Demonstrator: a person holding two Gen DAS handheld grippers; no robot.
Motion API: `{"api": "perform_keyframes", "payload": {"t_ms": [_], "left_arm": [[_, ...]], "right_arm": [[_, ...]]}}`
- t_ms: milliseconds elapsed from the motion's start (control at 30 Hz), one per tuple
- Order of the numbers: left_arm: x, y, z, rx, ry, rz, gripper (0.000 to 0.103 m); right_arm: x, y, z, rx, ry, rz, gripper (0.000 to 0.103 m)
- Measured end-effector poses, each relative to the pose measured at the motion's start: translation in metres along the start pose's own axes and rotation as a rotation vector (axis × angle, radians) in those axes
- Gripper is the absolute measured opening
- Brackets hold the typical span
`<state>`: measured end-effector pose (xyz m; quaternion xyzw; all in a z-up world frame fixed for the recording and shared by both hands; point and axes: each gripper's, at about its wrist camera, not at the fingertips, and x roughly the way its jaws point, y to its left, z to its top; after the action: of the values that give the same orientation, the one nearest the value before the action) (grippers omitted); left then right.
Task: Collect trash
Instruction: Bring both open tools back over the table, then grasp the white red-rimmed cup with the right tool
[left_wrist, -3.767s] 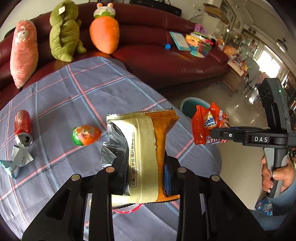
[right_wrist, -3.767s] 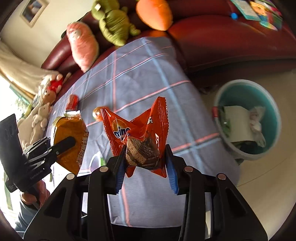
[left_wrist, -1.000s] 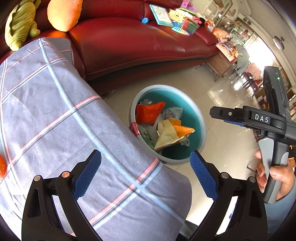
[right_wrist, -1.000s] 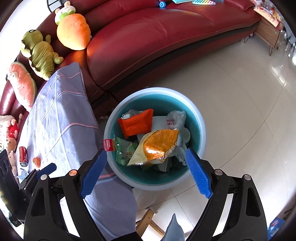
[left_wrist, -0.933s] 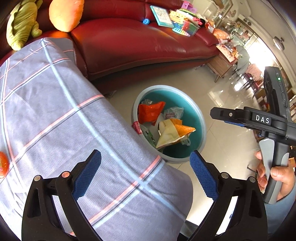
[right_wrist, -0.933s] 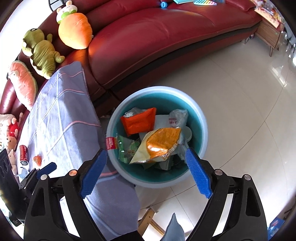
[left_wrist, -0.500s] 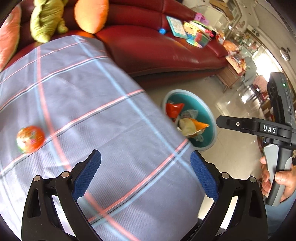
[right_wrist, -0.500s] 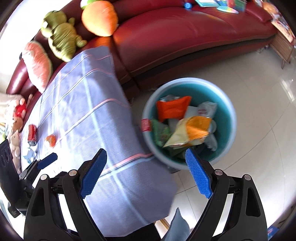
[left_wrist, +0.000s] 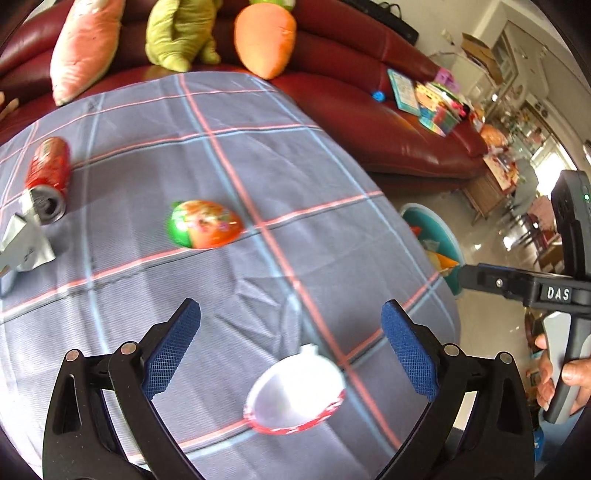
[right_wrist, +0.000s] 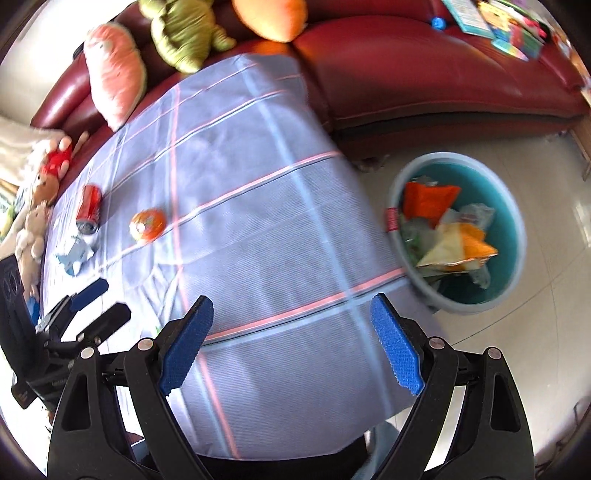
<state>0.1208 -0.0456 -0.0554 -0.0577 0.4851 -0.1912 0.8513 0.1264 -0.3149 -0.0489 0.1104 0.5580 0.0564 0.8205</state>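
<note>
My left gripper (left_wrist: 291, 349) is open and empty above the checked tablecloth (left_wrist: 229, 155). A white egg-shaped half shell with a red rim (left_wrist: 295, 391) lies just ahead between its fingers. An orange and green egg-shaped package (left_wrist: 203, 223), a red can (left_wrist: 48, 177) and a crumpled silver-blue wrapper (left_wrist: 22, 247) lie further left. My right gripper (right_wrist: 291, 343) is open and empty over the table's near edge. The teal trash bin (right_wrist: 513, 236) on the floor holds an orange wrapper (right_wrist: 428, 199) and a yellow-orange bag (right_wrist: 458, 247).
A dark red sofa (left_wrist: 388, 122) runs behind the table with plush toys (left_wrist: 177, 33) and books (left_wrist: 424, 96). The bin (left_wrist: 439, 229) stands off the table's right edge on a tiled floor (right_wrist: 546, 369). Small plush toys (right_wrist: 40, 192) sit left of the table.
Both wrappers were dropped into the bin and both grippers opened. Since then both grippers have swung left, away from the bin and back over the table; the white shell has come into the left view.
</note>
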Motion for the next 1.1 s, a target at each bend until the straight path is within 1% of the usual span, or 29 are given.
{"api": "perform_keyframes", "payload": {"t_ms": [100, 233, 367, 533, 667, 700, 767, 800, 833, 867, 900, 933, 1000, 1100], "left_arm": [[-0.008, 0.026, -0.008, -0.02, -0.009, 0.037, 0.098], [-0.02, 0.065, -0.019, -0.074, -0.023, 0.089, 0.098], [-0.032, 0.091, -0.029, -0.106, -0.057, 0.115, 0.098], [-0.04, 0.115, -0.039, -0.139, -0.063, 0.135, 0.098], [-0.041, 0.127, -0.045, -0.161, -0.058, 0.131, 0.098], [-0.041, 0.129, -0.046, -0.162, -0.054, 0.128, 0.098], [-0.037, 0.129, -0.045, -0.162, -0.045, 0.126, 0.098], [-0.036, 0.128, -0.045, -0.16, -0.041, 0.124, 0.098], [-0.034, 0.128, -0.044, -0.158, -0.037, 0.122, 0.098], [-0.033, 0.127, -0.044, -0.156, -0.035, 0.121, 0.098], [-0.031, 0.125, -0.043, -0.152, -0.032, 0.119, 0.098], [-0.03, 0.124, -0.042, -0.148, -0.029, 0.118, 0.098], [-0.027, 0.12, -0.04, -0.139, -0.023, 0.116, 0.098], [-0.02, 0.113, -0.035, -0.119, -0.01, 0.117, 0.098]], "right_arm": [[0.011, 0.027, -0.008, -0.04, 0.033, 0.015, 0.083], [0.034, 0.067, -0.026, -0.118, 0.105, 0.036, 0.083], [0.053, 0.103, -0.044, -0.19, 0.163, 0.054, 0.083], [0.064, 0.134, -0.056, -0.281, 0.163, 0.032, 0.083], [0.067, 0.139, -0.055, -0.305, 0.131, -0.007, 0.083], [0.069, 0.139, -0.054, -0.305, 0.134, -0.015, 0.08], [0.075, 0.141, -0.055, -0.305, 0.151, -0.014, 0.062], [0.078, 0.14, -0.055, -0.307, 0.163, -0.012, 0.058], [0.082, 0.141, -0.056, -0.31, 0.176, -0.011, 0.05], [0.086, 0.14, -0.056, -0.311, 0.187, -0.005, 0.036], [0.087, 0.14, -0.056, -0.308, 0.193, 0.001, 0.026], [0.087, 0.139, -0.055, -0.303, 0.193, 0.01, 0.011], [0.083, 0.137, -0.05, -0.296, 0.181, 0.036, 0.006], [0.073, 0.132, -0.039, -0.275, 0.148, 0.051, 0.005]]}}
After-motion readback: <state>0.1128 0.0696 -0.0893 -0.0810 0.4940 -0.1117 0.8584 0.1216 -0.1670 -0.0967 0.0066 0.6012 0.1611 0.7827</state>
